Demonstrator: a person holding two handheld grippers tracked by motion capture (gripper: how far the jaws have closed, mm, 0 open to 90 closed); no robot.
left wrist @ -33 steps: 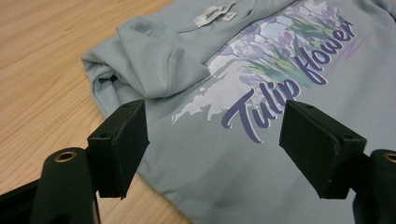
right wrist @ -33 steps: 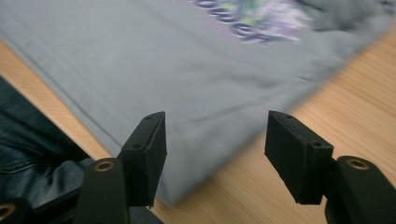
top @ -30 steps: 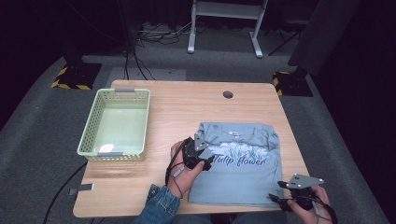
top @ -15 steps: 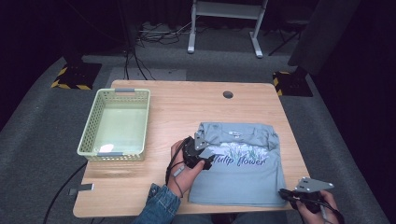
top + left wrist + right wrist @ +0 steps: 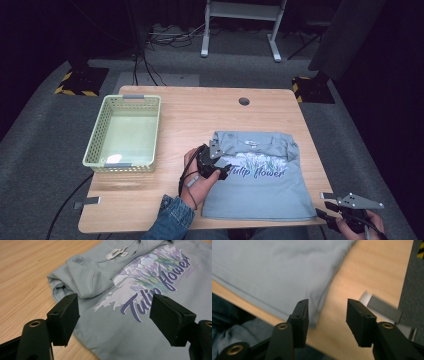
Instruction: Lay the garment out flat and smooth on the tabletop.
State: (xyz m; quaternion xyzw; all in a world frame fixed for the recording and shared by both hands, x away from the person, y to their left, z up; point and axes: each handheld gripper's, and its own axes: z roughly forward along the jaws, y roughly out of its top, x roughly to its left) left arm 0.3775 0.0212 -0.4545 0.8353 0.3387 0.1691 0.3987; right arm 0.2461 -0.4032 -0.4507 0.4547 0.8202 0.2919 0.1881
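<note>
A light blue-grey T-shirt (image 5: 260, 185) with a "Tulip flower" print lies folded on the right half of the wooden table (image 5: 200, 112). My left gripper (image 5: 222, 162) rests at the shirt's left edge, held in a hand. In the left gripper view the left gripper (image 5: 116, 315) stands wide open over the shirt (image 5: 112, 335), gripping nothing. My right gripper (image 5: 324, 210) hovers off the table's near right corner, beside the shirt's bottom right corner. In the right gripper view the right gripper (image 5: 327, 320) has just been opening; bare wood shows between the jaws, and the blurred shirt corner (image 5: 287, 272) lies by one jaw.
A pale green plastic basket (image 5: 100, 135) sits on the table's left half. A round cable hole (image 5: 244, 101) is near the far edge. A metal bracket (image 5: 382, 307) shows at the table's right edge. Dark floor surrounds the table.
The right gripper has drifted to the right, away from the shirt's bottom right corner and past the table's corner. The left gripper and the shirt have stayed put.
</note>
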